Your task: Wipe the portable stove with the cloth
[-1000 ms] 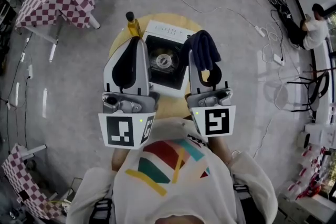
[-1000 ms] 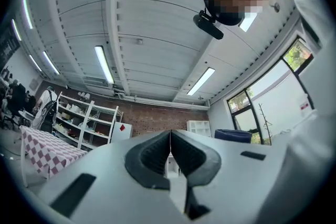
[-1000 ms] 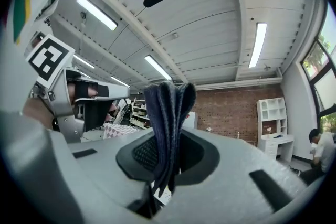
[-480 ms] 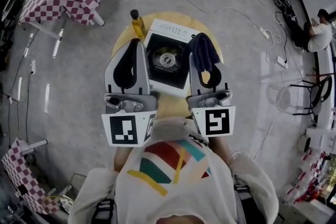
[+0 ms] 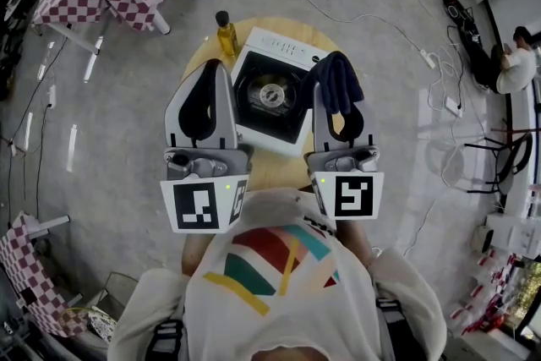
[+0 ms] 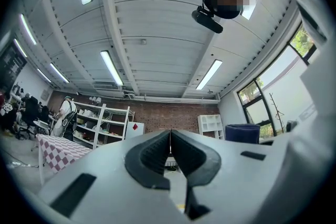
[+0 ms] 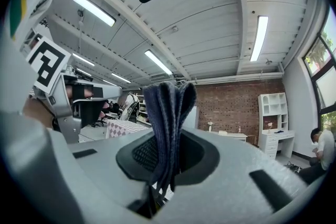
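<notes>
Head view | left gripper (image 5: 217, 73) is held clenched, nothing between its jaws | folded dark-blue cloth (image 5: 336, 80) is gripped upright in right gripper (image 5: 337, 104) | portable stove (image 5: 270, 97) is seen between both jaw tips, on round wooden table (image 5: 275, 169) | grey floor (image 5: 127, 123) below, brick wall (image 7: 236, 105) ahead.

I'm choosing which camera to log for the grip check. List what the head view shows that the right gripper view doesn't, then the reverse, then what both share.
Only the head view: the portable stove on the round table, with a bottle of yellow liquid beside it.
Only the right gripper view: the jaws shut on the folded cloth, seen close up, plus the ceiling lights and the brick wall.
Both: the cloth, the right gripper that holds it, and the left gripper.
</notes>
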